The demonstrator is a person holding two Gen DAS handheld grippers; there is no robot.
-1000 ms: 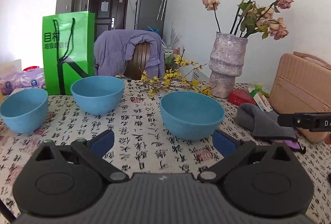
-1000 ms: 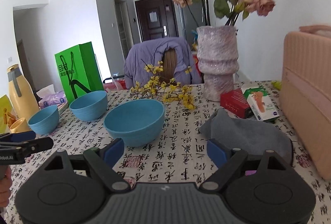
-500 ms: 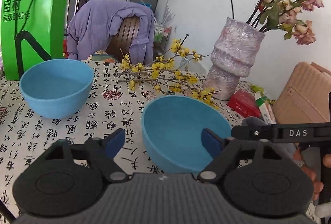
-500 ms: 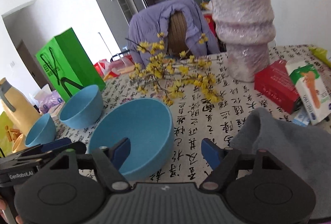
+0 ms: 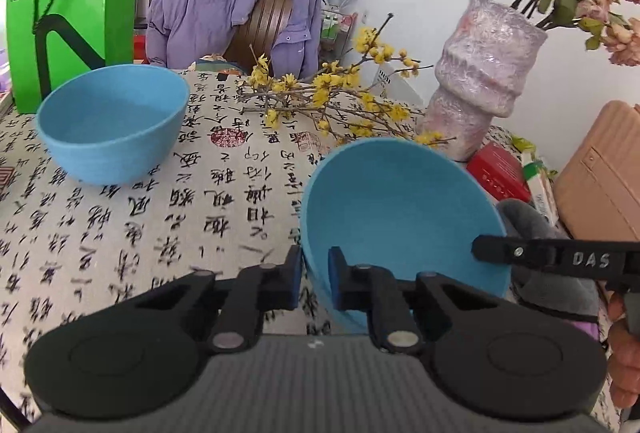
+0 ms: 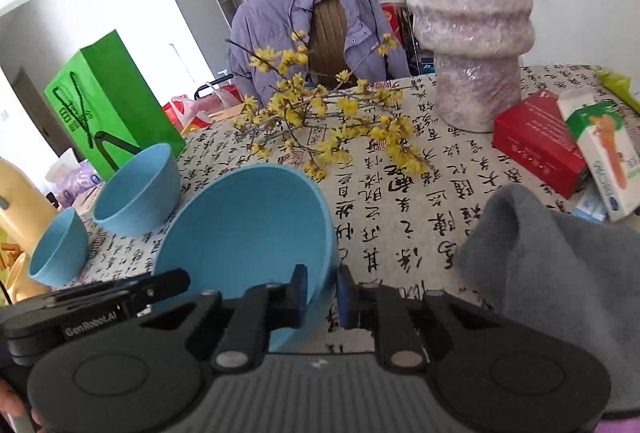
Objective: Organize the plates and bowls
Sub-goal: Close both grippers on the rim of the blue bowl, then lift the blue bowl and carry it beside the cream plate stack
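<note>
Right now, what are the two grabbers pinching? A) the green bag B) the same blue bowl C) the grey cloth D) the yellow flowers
B: the left gripper and the right gripper have just closed on opposite sides of the near blue bowl's rim.

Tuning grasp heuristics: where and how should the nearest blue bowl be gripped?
By its thin rim, one pad inside the wall and one outside, from the near sides. The nearest blue bowl is wide and open-topped, too broad to span. Left gripper and right gripper have just closed on opposite rim edges.
</note>
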